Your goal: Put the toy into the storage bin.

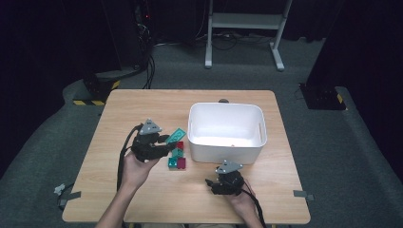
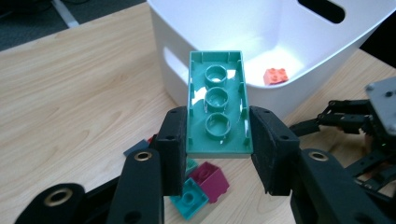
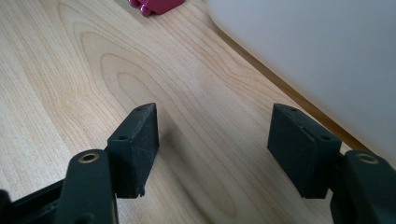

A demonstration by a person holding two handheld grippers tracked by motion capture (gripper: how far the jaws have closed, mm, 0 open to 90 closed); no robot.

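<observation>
Black jaws of our left gripper (image 2: 217,140) pinch a long teal brick (image 2: 218,109) across its short sides, hollow underside up. Its long axis runs straight out from the jaws toward the white bin (image 2: 261,37). We see it held off the table (image 1: 142,102), above the loose teal and magenta bricks (image 2: 201,184). In the high view the bin's near-left corner sits just right of the brick, so we judge the coming move a short carry to the right and over the rim. An orange brick (image 2: 275,75) already lies on the bin floor. Our right gripper (image 3: 217,149) rests low over bare wood in front of the bin, jaws spread, holding nothing. The left hand is the nearer one to the pile.
</observation>
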